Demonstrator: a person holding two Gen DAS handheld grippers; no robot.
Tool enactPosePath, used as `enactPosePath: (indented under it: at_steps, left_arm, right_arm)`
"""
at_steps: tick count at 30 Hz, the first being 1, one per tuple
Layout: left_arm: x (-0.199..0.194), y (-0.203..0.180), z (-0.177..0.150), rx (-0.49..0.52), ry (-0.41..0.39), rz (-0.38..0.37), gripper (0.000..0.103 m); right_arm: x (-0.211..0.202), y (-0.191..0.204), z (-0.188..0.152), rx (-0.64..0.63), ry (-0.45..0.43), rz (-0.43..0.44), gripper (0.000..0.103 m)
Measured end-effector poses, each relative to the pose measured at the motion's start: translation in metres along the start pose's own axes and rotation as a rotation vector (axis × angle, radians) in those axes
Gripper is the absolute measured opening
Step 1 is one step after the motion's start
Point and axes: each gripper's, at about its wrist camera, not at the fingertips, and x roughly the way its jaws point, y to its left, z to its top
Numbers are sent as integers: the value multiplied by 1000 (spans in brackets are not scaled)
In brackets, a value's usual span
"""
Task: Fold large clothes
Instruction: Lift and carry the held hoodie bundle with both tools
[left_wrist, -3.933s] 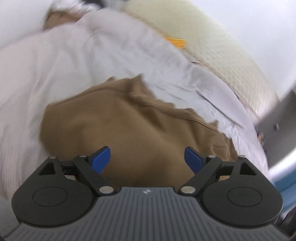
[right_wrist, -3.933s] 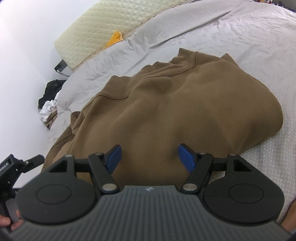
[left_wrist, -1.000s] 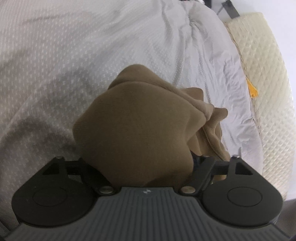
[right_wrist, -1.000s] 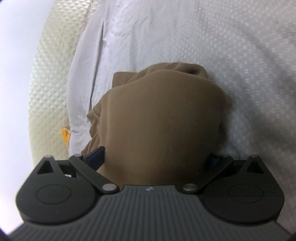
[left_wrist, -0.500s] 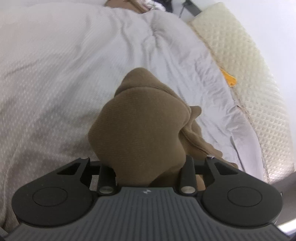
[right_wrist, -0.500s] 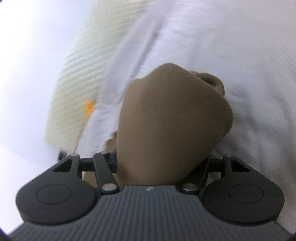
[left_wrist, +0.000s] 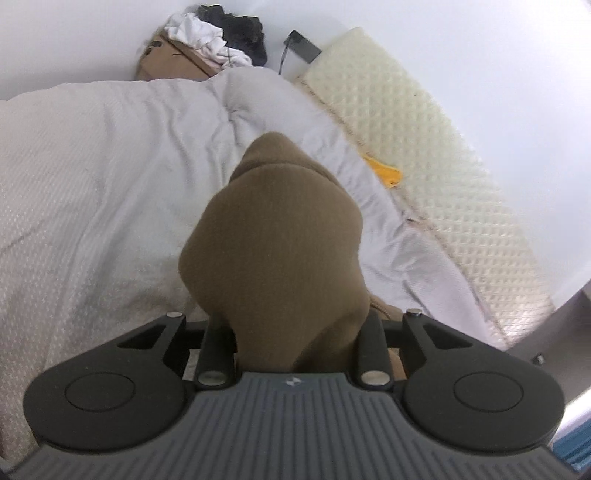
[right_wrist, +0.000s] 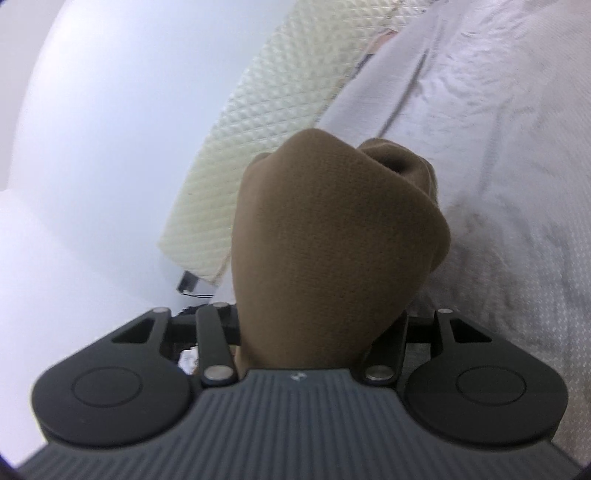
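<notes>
A brown sweatshirt (left_wrist: 280, 240) bulges up in a thick bunch between the jaws of my left gripper (left_wrist: 295, 332). The jaws are closing and press on the cloth, which hangs above the pale bed cover (left_wrist: 92, 184). In the right wrist view another bunch of the same sweatshirt (right_wrist: 332, 229) fills my right gripper (right_wrist: 321, 332), whose jaws are also closing on it. The cloth hides the fingertips of both grippers. The rest of the garment drops out of sight below the grippers.
A cream quilted mattress pad (left_wrist: 443, 166) runs along the white wall beside the bed, with a small orange item (left_wrist: 384, 171) at its edge. Beyond the bed stands a cardboard box (left_wrist: 173, 62) with a pile of clothes (left_wrist: 218, 33) on it.
Both grippers have closed from wide open onto bunches of the sweatshirt, risen from the bed and rolled. The view now tips up to the wall and far corner.
</notes>
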Motion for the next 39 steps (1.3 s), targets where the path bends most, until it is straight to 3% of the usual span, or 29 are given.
enactPosePath:
  at_steps: [9,19,26,31,39]
  left_arm:
    - [-17,-42,17,-2,18,-79,31]
    - [26,-159,40,92,50,-185,31]
    - [95,-267,52,151,85,-248,31]
    - [154,-343,41,209,116,-283,31]
    - [293,-452,4,294,214,-306,31]
  right_arm:
    - [-26,21,37,17,-45,77,54]
    - [-32,38,118,9,-154,121,54]
    - [-16,45,199,-22,-230,129,54]
    - [-9,37,259,-56,-281,127,54]
    - [32,-5,347,-80,-351,84,54]
